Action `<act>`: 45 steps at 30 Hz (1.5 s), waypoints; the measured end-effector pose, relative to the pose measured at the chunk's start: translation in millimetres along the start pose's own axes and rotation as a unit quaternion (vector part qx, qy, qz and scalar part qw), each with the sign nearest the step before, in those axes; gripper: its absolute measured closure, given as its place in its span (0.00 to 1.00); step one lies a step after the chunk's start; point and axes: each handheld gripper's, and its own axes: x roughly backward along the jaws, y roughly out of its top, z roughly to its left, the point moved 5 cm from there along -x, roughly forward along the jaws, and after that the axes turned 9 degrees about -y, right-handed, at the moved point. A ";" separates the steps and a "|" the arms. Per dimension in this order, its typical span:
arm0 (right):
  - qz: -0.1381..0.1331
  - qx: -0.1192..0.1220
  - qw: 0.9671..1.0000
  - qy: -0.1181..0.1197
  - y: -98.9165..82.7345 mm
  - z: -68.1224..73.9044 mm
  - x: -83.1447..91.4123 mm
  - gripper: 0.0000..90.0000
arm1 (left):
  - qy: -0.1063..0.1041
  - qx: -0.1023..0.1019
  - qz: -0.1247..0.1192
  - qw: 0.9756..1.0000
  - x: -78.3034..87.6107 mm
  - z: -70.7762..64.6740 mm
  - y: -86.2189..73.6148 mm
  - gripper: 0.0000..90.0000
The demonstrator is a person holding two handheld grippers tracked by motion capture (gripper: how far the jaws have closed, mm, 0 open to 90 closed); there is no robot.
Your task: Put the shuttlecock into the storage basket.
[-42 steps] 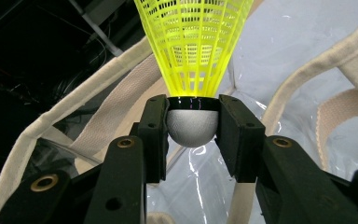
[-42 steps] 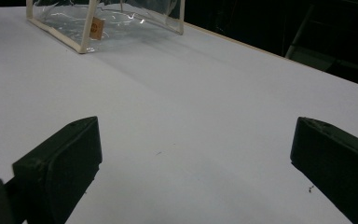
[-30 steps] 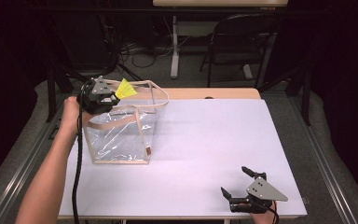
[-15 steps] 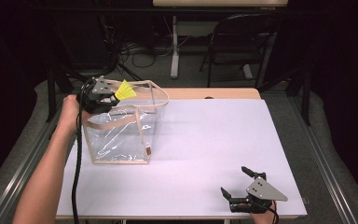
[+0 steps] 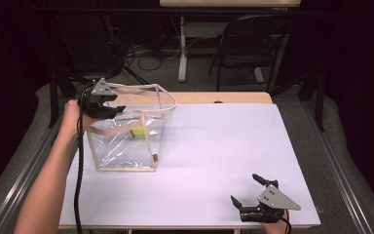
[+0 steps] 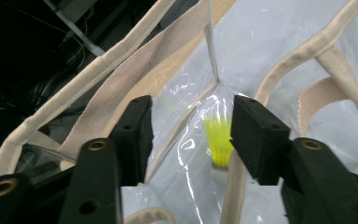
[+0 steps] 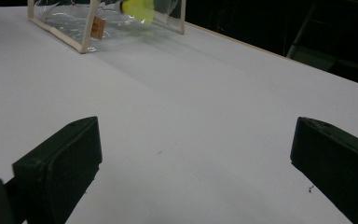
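Observation:
A clear plastic tote bag (image 5: 121,151) with beige trim and handles stands on the left of the white table (image 5: 224,146). A yellow shuttlecock (image 5: 139,131) lies inside it, near the bottom. My left gripper (image 5: 119,104) hovers open over the bag's back left rim. In the left gripper view the shuttlecock (image 6: 218,140) shows below, between the parted jaws (image 6: 191,126), through the bag's mouth. My right gripper (image 5: 243,187) rests open near the table's front right edge, holding nothing. The right gripper view looks across the table to the bag (image 7: 88,28) and the shuttlecock (image 7: 139,8).
The bag's long handle (image 5: 163,100) loops toward the table's back edge. A small brown tag (image 5: 155,157) hangs on the bag's front right corner. A black chair (image 5: 246,44) and a desk leg (image 5: 182,48) stand beyond the table on the floor.
The left gripper was shut on the yellow shuttlecock above the bag's rim. It has opened, and the shuttlecock has dropped into the bag. The right gripper has stayed put.

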 end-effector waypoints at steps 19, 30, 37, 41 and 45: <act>-0.001 0.000 1.000 0.002 0.2 0.4 0.9 0.02 | 0.025 0.030 -0.088 0.995 28.2 -28.5 -4.9 0.05; 0.000 -0.003 1.000 0.001 -0.9 -0.4 2.0 0.02 | 0.023 0.024 -0.109 0.994 31.8 -51.1 -8.8 0.00; 0.001 -0.009 1.000 0.002 -2.8 -2.4 2.0 0.02 | 0.022 0.021 -0.118 0.993 32.9 -63.1 -10.4 0.00; 0.000 -0.011 1.000 0.002 -2.9 -2.8 2.4 0.02 | 0.022 0.021 -0.129 0.991 34.0 -70.8 -11.5 0.00; 0.000 -0.012 1.000 0.003 -3.2 -3.0 3.5 0.02 | 0.016 0.020 -0.136 0.990 32.4 -80.9 -15.2 0.00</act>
